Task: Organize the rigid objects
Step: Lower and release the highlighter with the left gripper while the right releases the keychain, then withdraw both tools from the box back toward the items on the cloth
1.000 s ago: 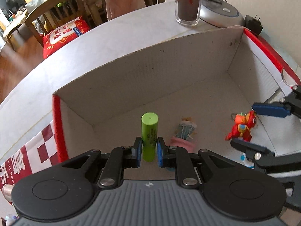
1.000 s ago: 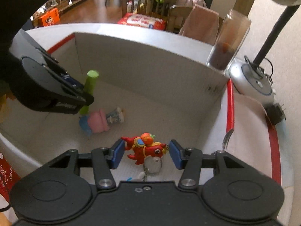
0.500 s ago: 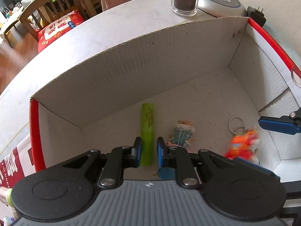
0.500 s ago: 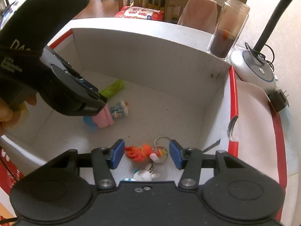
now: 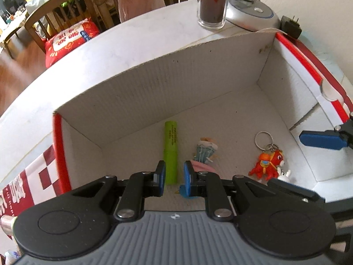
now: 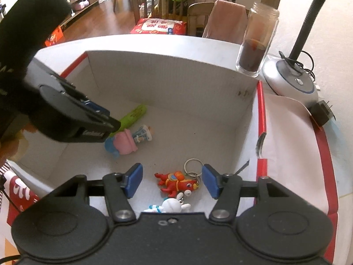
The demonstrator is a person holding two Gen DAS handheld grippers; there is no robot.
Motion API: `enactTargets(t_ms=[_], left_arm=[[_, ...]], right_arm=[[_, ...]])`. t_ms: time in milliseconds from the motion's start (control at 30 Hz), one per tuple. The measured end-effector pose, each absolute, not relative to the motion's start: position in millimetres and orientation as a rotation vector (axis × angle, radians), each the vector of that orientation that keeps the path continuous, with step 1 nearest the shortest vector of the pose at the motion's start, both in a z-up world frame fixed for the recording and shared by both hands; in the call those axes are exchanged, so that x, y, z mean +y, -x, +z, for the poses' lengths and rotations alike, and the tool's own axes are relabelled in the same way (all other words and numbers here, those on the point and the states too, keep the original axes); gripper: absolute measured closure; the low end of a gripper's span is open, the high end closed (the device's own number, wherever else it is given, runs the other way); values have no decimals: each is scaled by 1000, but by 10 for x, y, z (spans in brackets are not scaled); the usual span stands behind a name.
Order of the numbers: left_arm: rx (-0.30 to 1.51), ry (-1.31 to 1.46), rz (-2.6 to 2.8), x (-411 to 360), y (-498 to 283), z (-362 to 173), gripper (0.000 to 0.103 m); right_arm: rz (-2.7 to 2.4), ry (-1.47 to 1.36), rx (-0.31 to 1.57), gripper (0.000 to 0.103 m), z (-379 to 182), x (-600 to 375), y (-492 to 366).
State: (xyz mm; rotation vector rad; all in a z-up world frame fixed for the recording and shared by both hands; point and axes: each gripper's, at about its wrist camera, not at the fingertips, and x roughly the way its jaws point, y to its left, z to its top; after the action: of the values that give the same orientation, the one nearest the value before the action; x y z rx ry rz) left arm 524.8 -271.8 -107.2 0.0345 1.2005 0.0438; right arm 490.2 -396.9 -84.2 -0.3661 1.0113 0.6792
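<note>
A white cardboard box with red edges holds the objects. A green tube lies flat on its floor, pointing at the back wall. My left gripper hovers above the tube's near end, shut, with nothing pressed between its pads. A red toy keychain with a metal ring lies on the floor near the right wall. My right gripper hangs over it with its jaws opening, and the pads do not touch the toy. A pink and blue doll lies between the tube and the keychain.
A white rabbit charm lies just below the red toy. Behind the box stand a glass jar with dark contents and a lamp base with a plug. Wooden chairs stand beyond the table.
The green tube, upright between the left pads a second ago, now lies on the box floor. The red keychain dropped from the right gripper to the floor. The right jaws widened.
</note>
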Motion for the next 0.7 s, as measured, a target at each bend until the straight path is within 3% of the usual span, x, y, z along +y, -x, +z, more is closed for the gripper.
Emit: enactTargets(t_ms=[233,367,700], left_arm=[[1159,-16,33,-2702,-5063,-853,86],[1127,-16,32,-2703,-4943,-710,86],[1049,7,54,-2618,-4555,-403,86]], right_arm=[[671,314,968,40,-650,-4084,-4836],[680,302,942,31,-552,-4125,-4756],[720,268,882,20,-334,-4171,-4533]])
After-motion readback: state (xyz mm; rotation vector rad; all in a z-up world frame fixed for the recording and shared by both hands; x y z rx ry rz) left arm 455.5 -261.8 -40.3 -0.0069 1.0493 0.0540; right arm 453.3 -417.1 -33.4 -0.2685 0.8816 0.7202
